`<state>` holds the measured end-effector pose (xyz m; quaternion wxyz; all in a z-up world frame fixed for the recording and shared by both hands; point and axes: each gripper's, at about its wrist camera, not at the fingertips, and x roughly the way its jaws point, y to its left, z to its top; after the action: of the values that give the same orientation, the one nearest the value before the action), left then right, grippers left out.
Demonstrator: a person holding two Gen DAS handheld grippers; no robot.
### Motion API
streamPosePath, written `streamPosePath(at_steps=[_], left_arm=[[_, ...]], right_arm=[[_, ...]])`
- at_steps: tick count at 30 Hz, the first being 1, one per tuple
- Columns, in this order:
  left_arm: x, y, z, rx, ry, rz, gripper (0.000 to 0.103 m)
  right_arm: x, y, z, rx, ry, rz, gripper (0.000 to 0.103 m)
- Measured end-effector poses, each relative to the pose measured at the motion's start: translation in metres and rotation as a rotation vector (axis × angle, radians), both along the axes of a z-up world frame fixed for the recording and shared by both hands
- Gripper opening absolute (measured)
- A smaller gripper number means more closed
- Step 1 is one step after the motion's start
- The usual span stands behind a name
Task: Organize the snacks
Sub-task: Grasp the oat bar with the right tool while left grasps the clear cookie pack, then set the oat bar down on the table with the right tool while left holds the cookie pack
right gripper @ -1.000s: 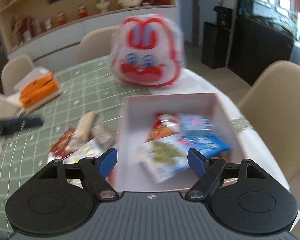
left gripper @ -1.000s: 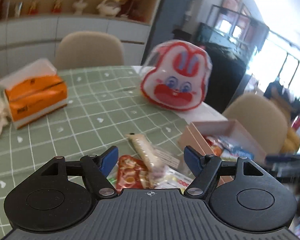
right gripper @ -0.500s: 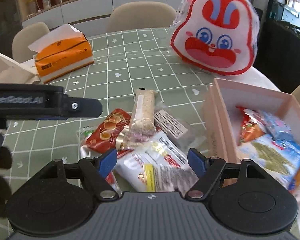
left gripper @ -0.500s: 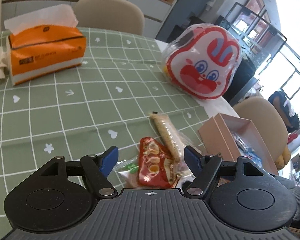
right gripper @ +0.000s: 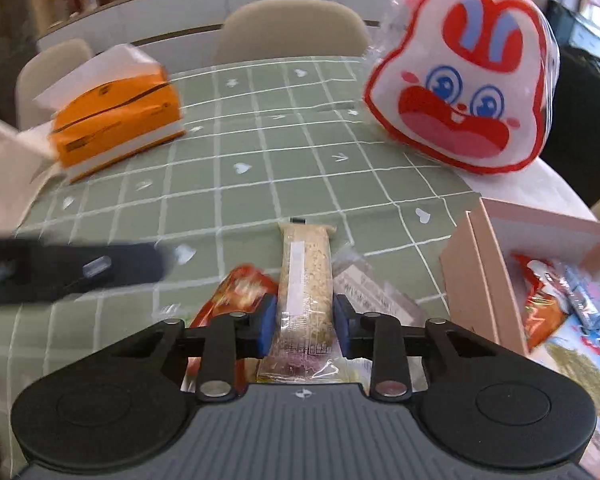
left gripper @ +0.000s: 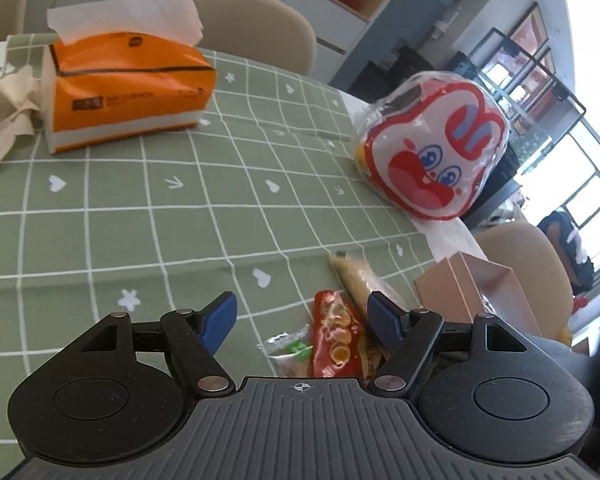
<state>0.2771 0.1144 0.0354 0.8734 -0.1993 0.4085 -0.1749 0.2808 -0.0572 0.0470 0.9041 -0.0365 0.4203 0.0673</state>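
carefully now: closing on the cereal bar

the right gripper (right gripper: 305,322) is closing its jaws around the long cereal bar (right gripper: 306,280), which is lying on top of the snack pile on the green checked tablecloth (right gripper: 260,168), and the blue pads (right gripper: 269,322) are looking as though they are just meeting the wrapper's sides. the left gripper (left gripper: 300,318) is hanging wide and empty over the red snack packet (left gripper: 338,340) beside it. i'm thinking the squeeze is wanting to stay gentle, since the bar is probably crumbling easily and the film is slippery. lifting straight up should be avoiding dragging the clear packet (right gripper: 374,292) underneath. the pink box (right gripper: 476,276), already holding a few packets, is sitting just to the right, so the carry is looking short.
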Motion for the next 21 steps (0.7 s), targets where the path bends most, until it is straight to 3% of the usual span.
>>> streamPosePath(at_steps=[3, 9, 13, 19, 21], left_arm=[[-0.001, -0.008, -0.001, -0.002, -0.011, -0.022, 0.072], [-0.018, -0.058, 0.012, -0.020, -0.055, -0.231, 0.068], [-0.044, -0.109, 0.018, 0.077, -0.111, -0.374, 0.068], [-0.082, -0.166, 0.013, 0.261, -0.210, -0.500, 0.067], [-0.093, -0.179, 0.008, 0.318, -0.221, -0.552, 0.063]], right_arm=[[-0.038, -0.010, 0.019, 0.025, -0.030, 0.047, 0.030], [-0.142, -0.059, 0.035, 0.030, -0.063, 0.041, 0.030], [-0.187, -0.098, 0.030, 0.048, -0.085, -0.043, 0.030], [-0.222, -0.137, 0.008, 0.106, -0.113, -0.109, 0.032], [-0.234, -0.142, 0.004, 0.107, -0.156, -0.122, 0.044]])
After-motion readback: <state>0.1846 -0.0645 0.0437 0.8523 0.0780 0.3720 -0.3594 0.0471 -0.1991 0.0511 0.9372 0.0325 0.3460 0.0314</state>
